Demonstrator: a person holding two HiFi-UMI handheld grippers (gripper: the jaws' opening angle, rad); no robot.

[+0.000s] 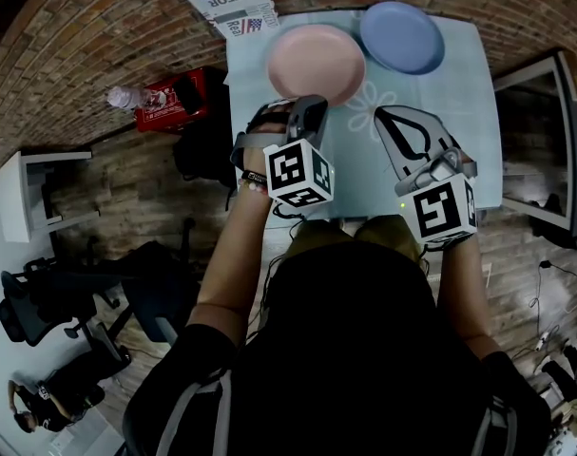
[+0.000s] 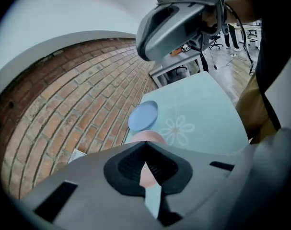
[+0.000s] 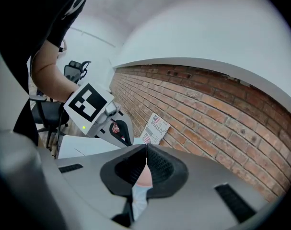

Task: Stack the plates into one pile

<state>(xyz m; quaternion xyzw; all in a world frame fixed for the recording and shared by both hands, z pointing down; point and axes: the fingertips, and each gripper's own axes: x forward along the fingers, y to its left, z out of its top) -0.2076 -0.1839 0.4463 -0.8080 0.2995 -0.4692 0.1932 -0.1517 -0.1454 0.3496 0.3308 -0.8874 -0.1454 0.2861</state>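
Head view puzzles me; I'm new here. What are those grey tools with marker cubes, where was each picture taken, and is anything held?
They are hand-held grippers, the left gripper and the right gripper; the cubes belong to them. One camera sits on the person's head, looking down; the other two ride on the grippers, looking along the jaws. On the pale blue table lie a pink plate and a blue plate, side by side, not stacked. Both grippers are shut and hold nothing.
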